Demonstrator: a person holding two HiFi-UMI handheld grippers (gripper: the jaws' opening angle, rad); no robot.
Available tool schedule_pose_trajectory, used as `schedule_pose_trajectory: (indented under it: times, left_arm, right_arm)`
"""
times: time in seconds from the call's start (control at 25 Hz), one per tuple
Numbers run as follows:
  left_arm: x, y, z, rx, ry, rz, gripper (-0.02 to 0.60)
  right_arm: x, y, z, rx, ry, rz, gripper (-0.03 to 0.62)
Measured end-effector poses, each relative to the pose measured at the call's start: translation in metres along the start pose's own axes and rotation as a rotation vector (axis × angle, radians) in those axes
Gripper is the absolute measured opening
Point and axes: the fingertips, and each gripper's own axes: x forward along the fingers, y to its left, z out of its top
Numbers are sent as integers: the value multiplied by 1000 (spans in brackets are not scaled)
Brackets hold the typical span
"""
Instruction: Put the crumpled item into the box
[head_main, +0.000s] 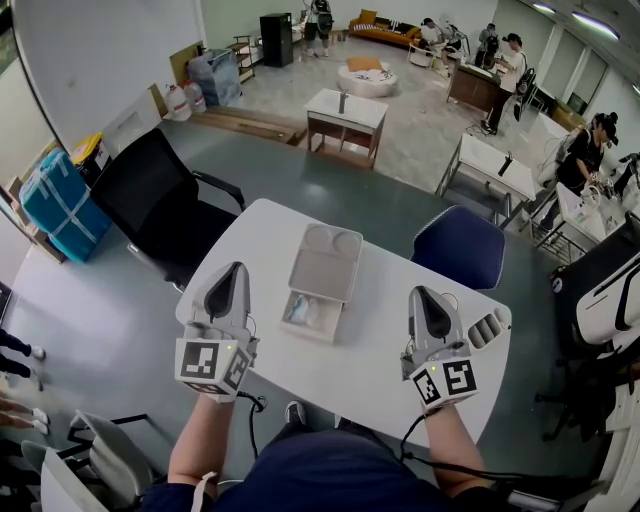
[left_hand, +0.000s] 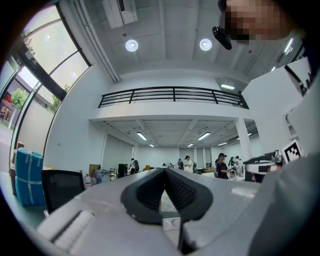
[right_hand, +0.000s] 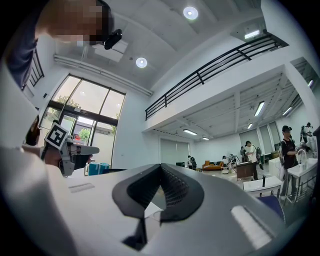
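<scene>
An open box (head_main: 335, 322) stands at the middle of the white table (head_main: 370, 350), its beige lid (head_main: 325, 262) folded back on the far side. A pale crumpled item (head_main: 301, 312) lies inside the box. My left gripper (head_main: 236, 267) is held over the table's left edge, to the left of the box. It is shut, with its dark pads (left_hand: 176, 186) meeting at the tip and nothing between them. My right gripper (head_main: 419, 293) is to the right of the box, likewise shut and holding nothing, its pads (right_hand: 172, 184) touching. Both point away from me, roughly level.
A black office chair (head_main: 160, 205) stands off the table's left corner, and a blue chair (head_main: 462, 246) beyond its far right side. A small grey ribbed object (head_main: 488, 327) lies at the table's right edge. Blue cases (head_main: 58, 205) sit by the left wall. People work at distant desks.
</scene>
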Motion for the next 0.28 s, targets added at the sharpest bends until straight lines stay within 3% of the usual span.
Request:
schedule_pose_trajectory:
  times: [0.28]
  left_arm:
    - [5,7,-4,-3,6,-6,2]
  right_arm:
    - [8,3,-4,-1,7,-4,2]
